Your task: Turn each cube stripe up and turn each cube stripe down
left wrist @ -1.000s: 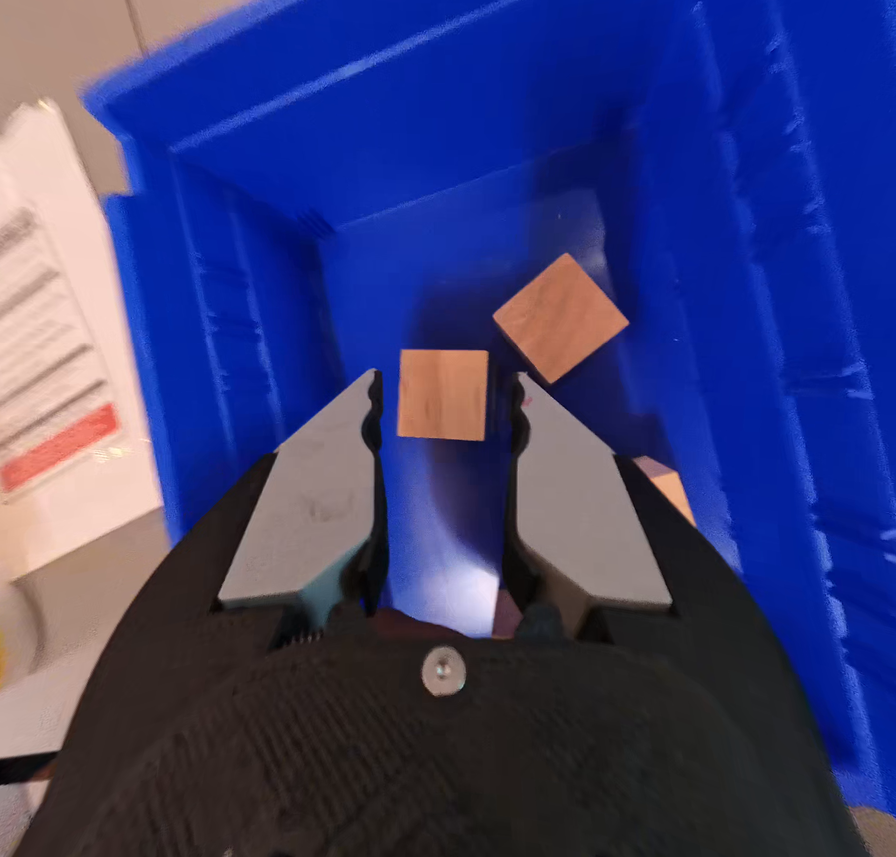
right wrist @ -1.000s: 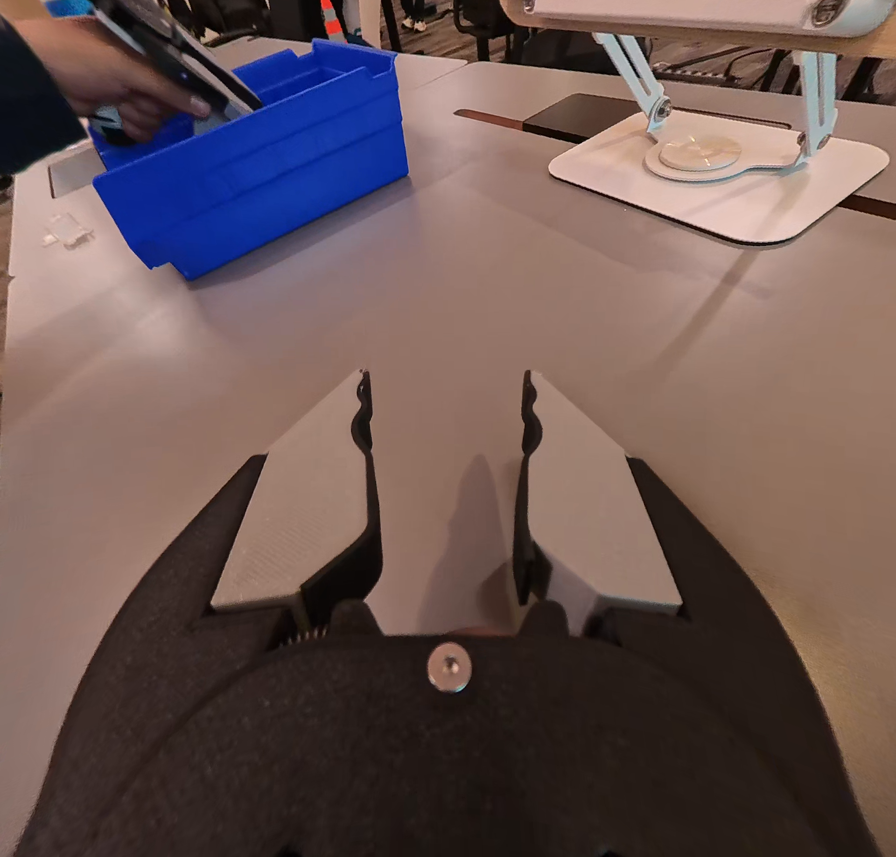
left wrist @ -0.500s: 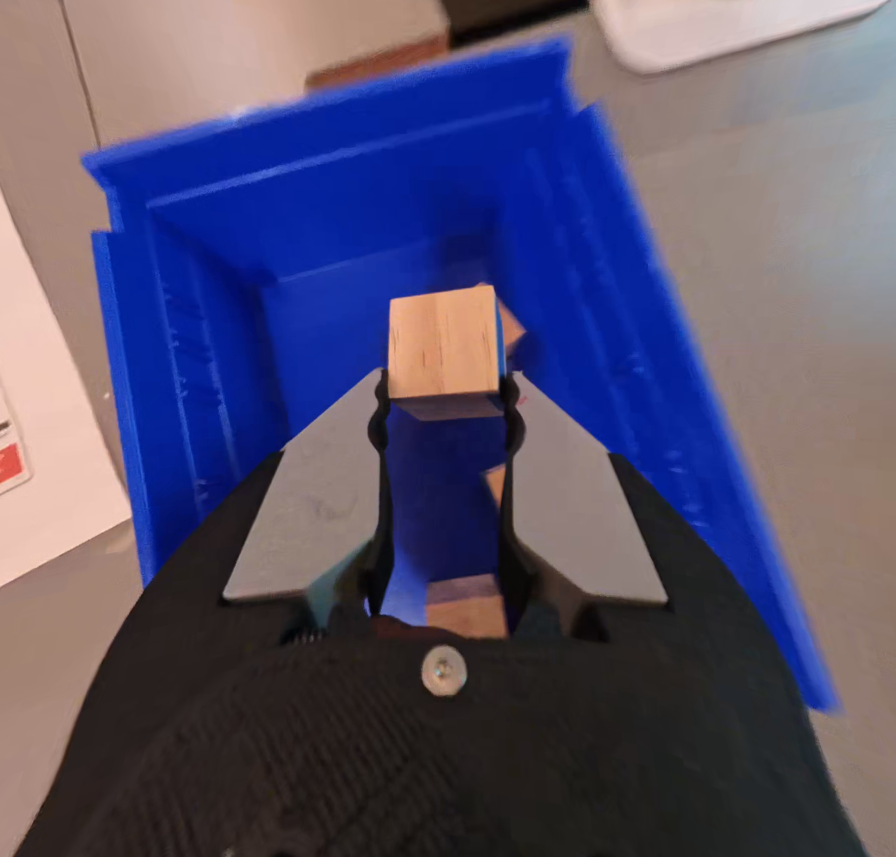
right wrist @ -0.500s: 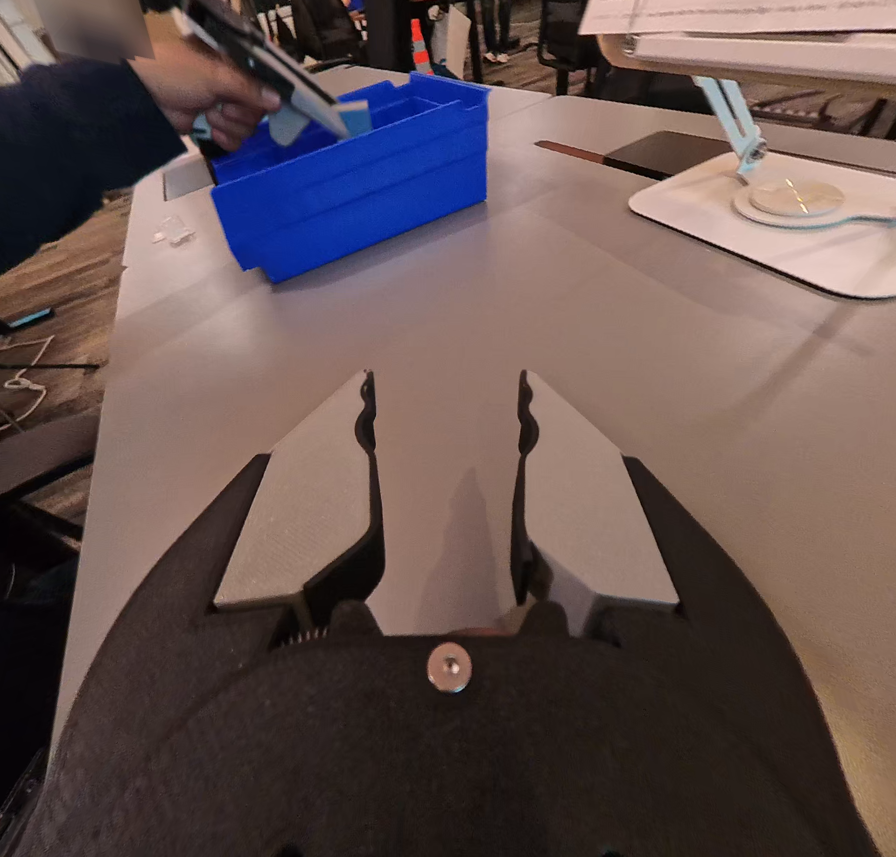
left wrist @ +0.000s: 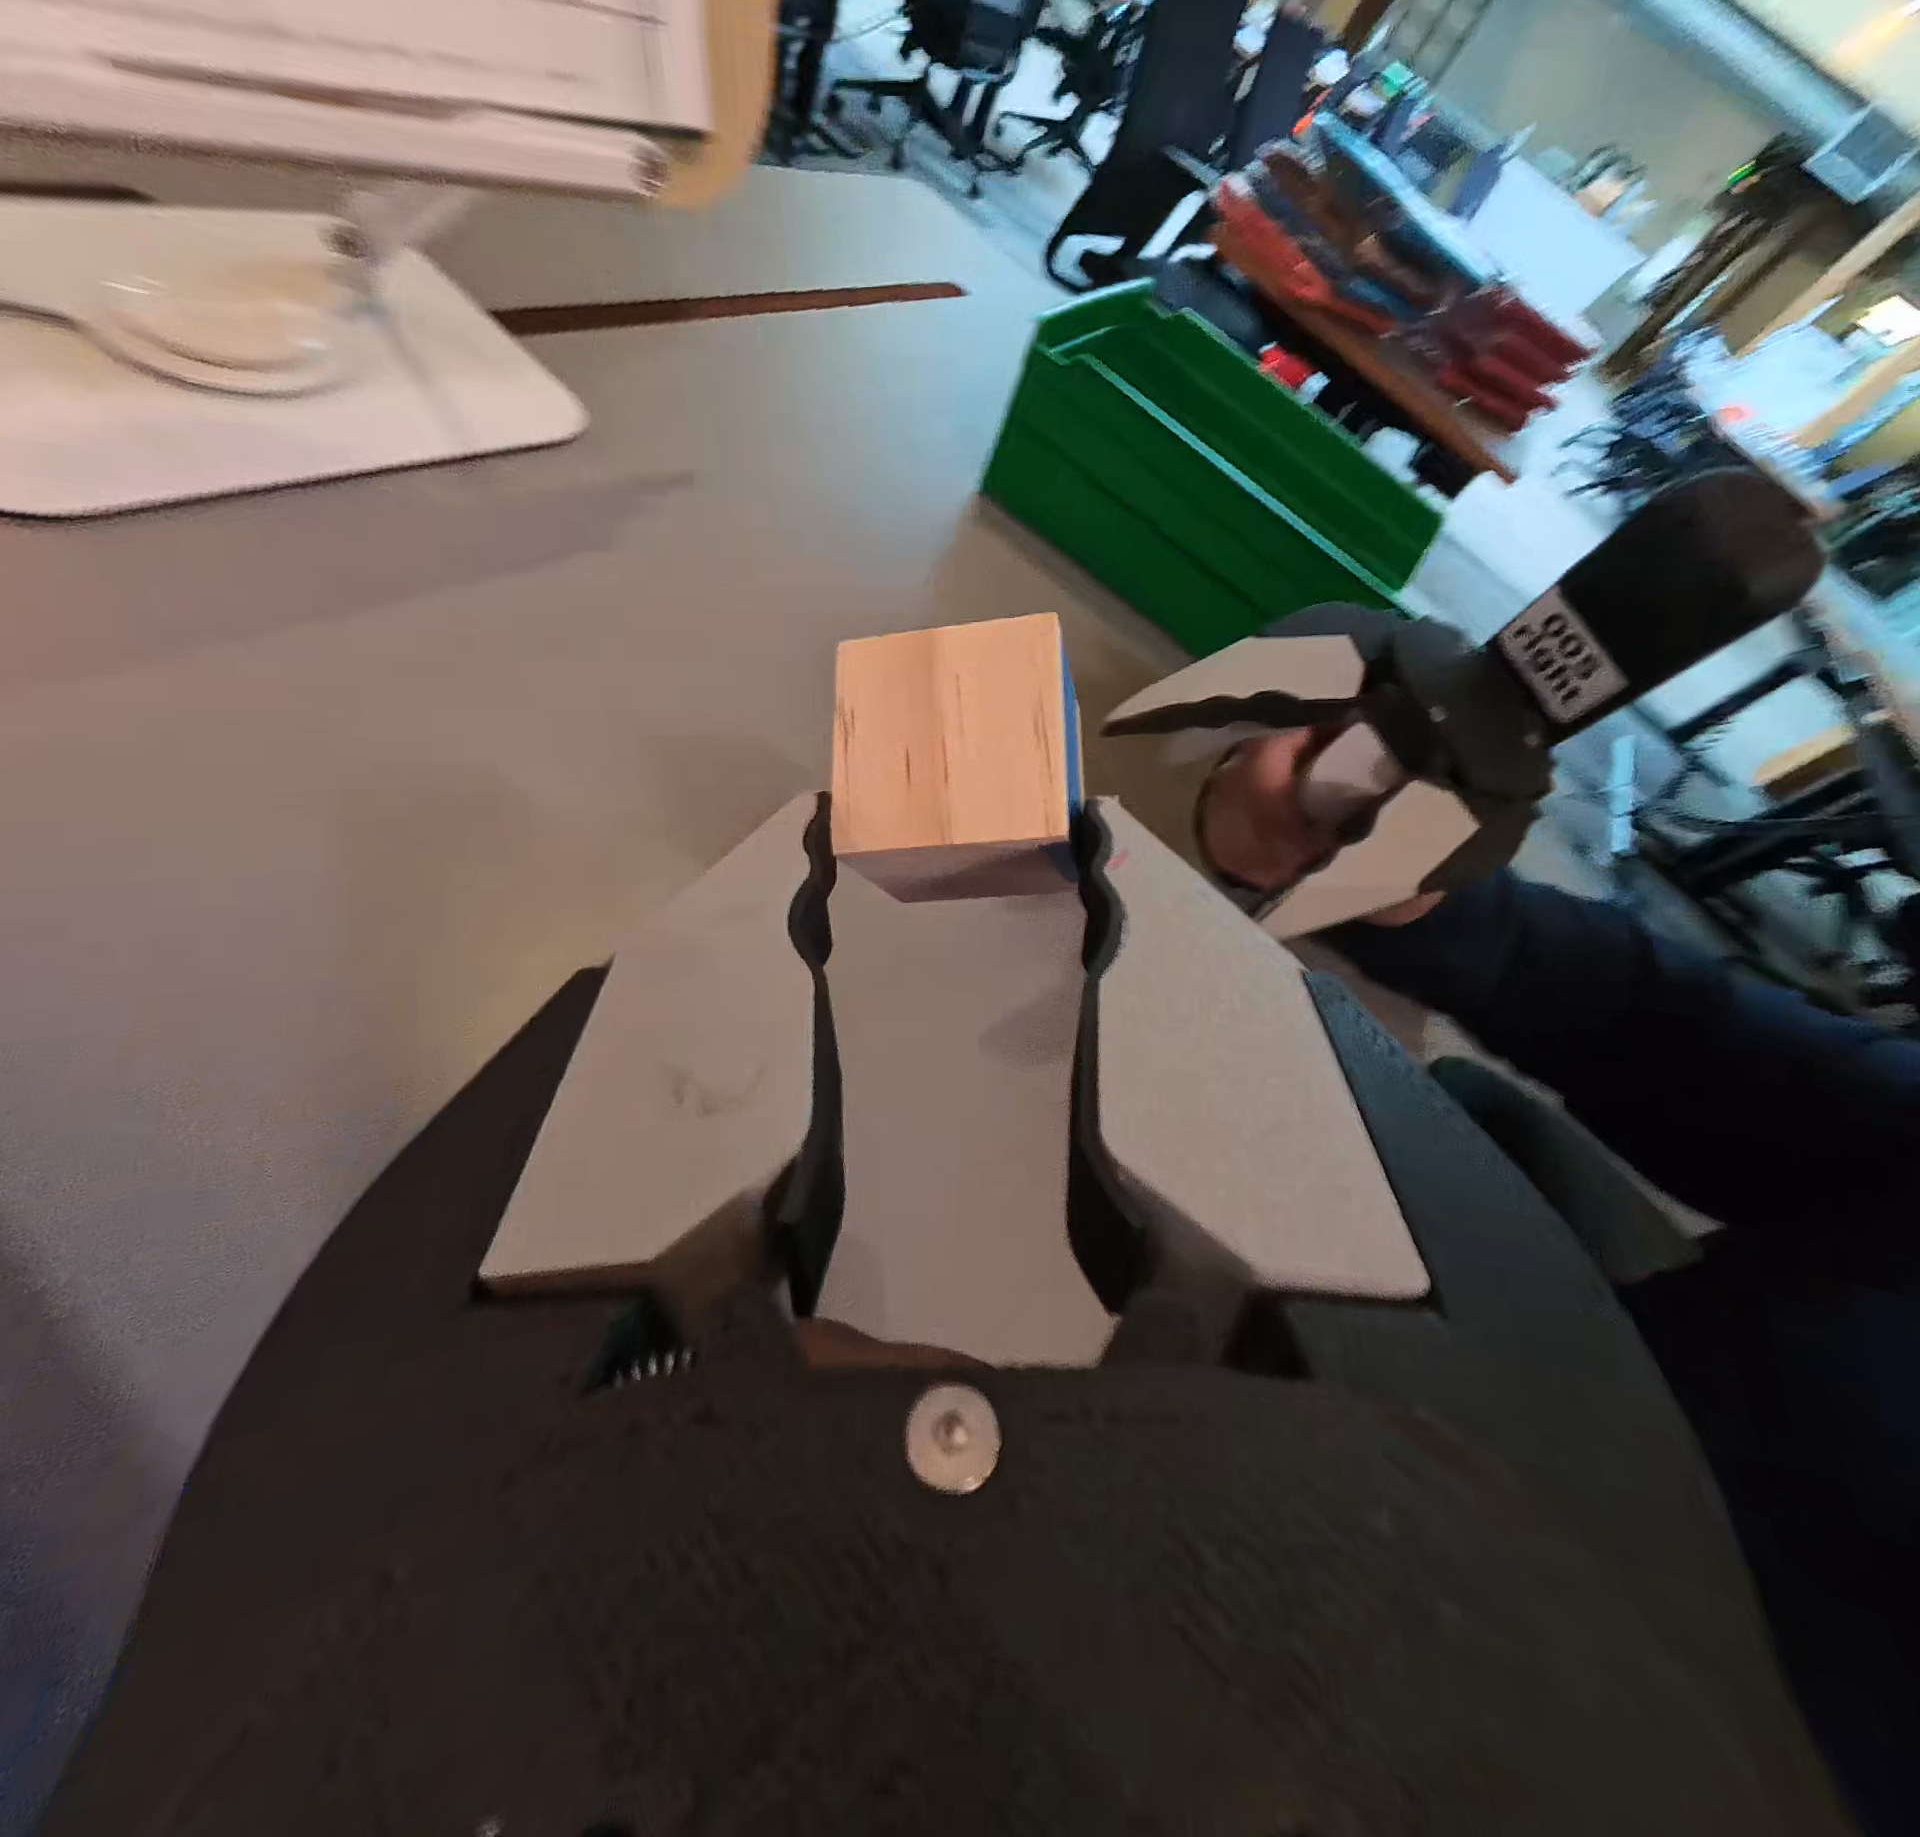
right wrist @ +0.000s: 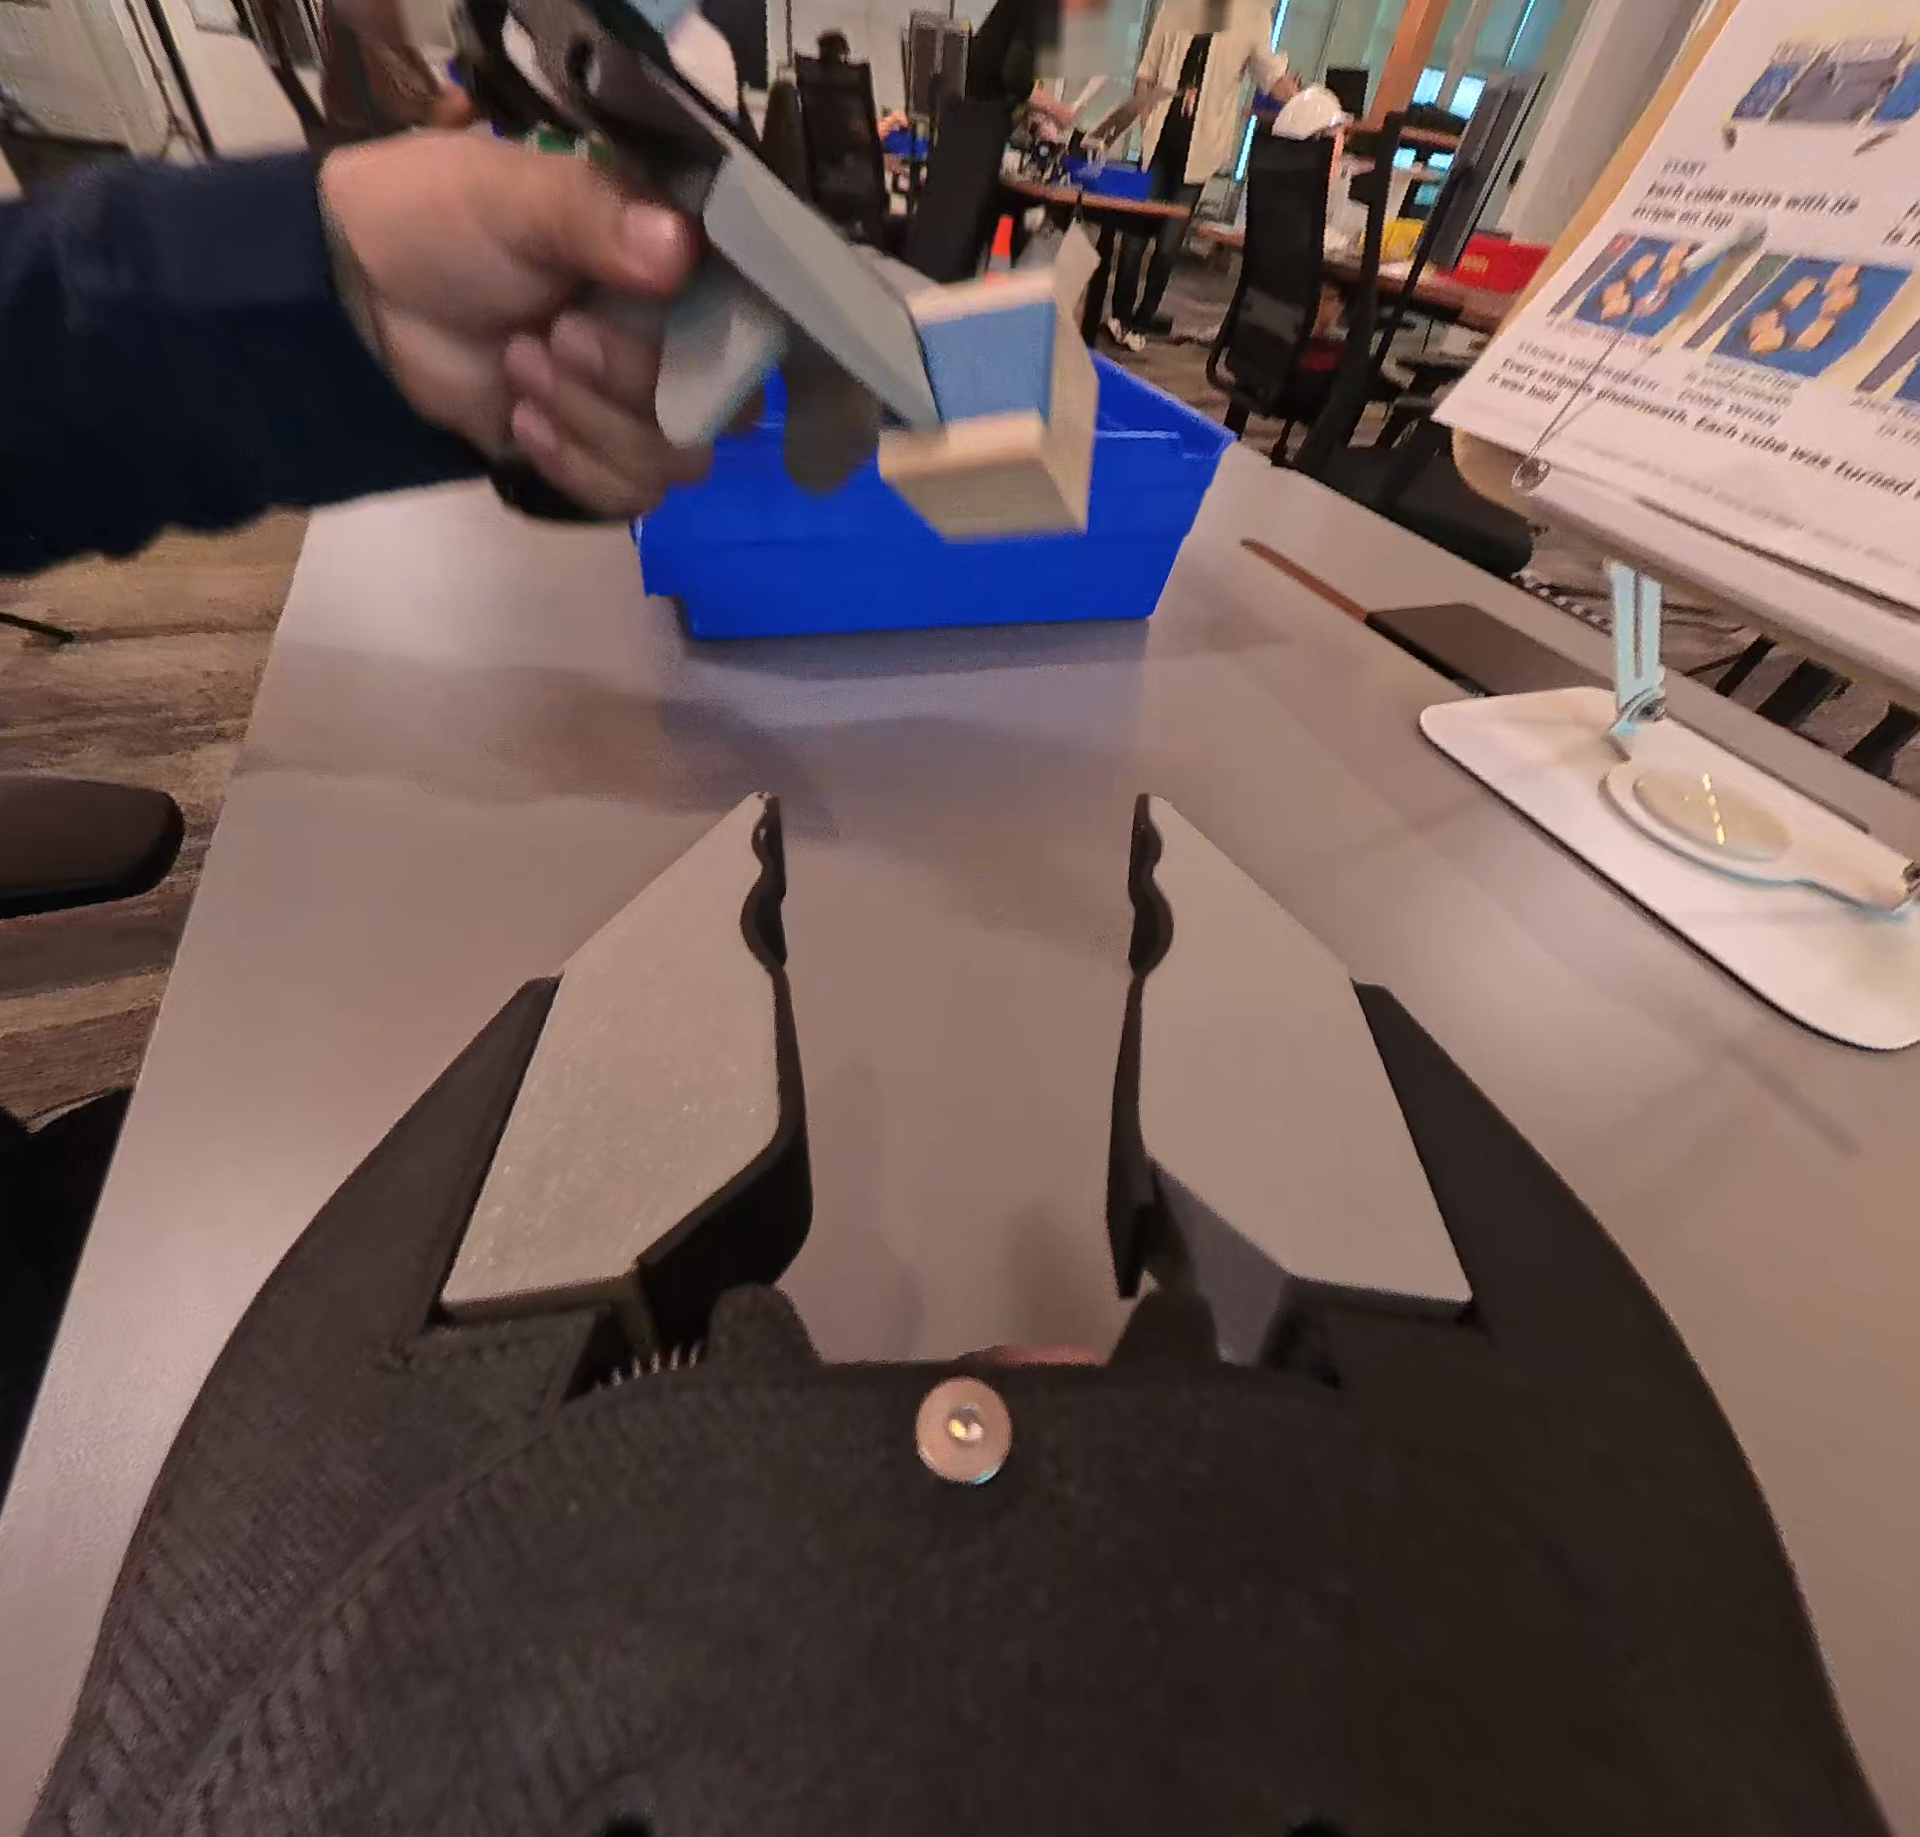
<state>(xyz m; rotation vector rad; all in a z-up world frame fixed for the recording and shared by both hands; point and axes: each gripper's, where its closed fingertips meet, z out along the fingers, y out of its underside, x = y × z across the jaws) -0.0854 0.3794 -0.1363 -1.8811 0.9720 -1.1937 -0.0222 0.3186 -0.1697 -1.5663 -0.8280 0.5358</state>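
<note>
My left gripper [left wrist: 954, 813] is shut on a wooden cube [left wrist: 951, 748] and holds it in the air above the grey table [left wrist: 364, 748]. A blue stripe shows on the cube's right side. In the right wrist view the same cube [right wrist: 1003, 416] shows its blue stripe face, held by the left gripper [right wrist: 935, 385] over the blue bin [right wrist: 914, 551]. My right gripper [right wrist: 954, 816] is open and empty, low over the table [right wrist: 935, 748]. It also shows in the left wrist view [left wrist: 1164, 738], just right of the cube.
A green bin [left wrist: 1195, 488] stands at the table's far right edge. A white stand [right wrist: 1714, 852] with a printed sheet [right wrist: 1714, 333] sits on the right side of the table. A hand [right wrist: 499, 333] holds the left gripper. Chairs and desks lie beyond.
My left gripper shut on a cube in the blue bin, lifted it out and swung it toward the right gripper. The right gripper turned left toward the bin and stayed open.
</note>
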